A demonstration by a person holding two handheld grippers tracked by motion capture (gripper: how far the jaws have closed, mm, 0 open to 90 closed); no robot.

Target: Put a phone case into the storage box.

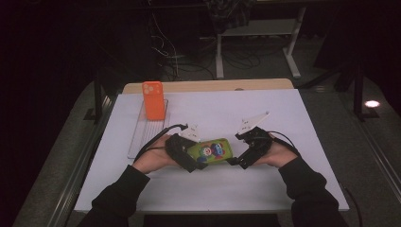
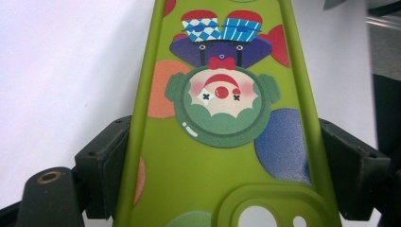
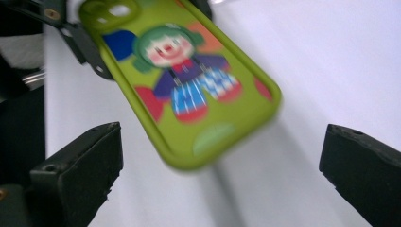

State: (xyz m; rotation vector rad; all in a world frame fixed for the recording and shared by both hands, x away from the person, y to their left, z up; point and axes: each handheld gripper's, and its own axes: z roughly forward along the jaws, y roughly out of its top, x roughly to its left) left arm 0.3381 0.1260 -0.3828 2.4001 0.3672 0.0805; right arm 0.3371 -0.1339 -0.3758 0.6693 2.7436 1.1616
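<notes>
A green phone case [image 1: 213, 150] printed with a clown hangs just above the white table, held at its camera-hole end by my left gripper [image 1: 195, 160]. In the left gripper view both black jaws press on the long edges of the case [image 2: 222, 142]. My right gripper [image 1: 240, 160] sits just right of the case's free end with its jaws spread wide. In the right gripper view the case [image 3: 184, 85] lies ahead of the open jaws, apart from both pads. An orange phone case [image 1: 153, 100] stands upright at the far end of a clear tray [image 1: 142, 137].
The white table sheet [image 1: 283, 123] spreads around both hands. The clear tray lies along its left side. Beyond the table's far edge are desk legs and cables on a dark floor.
</notes>
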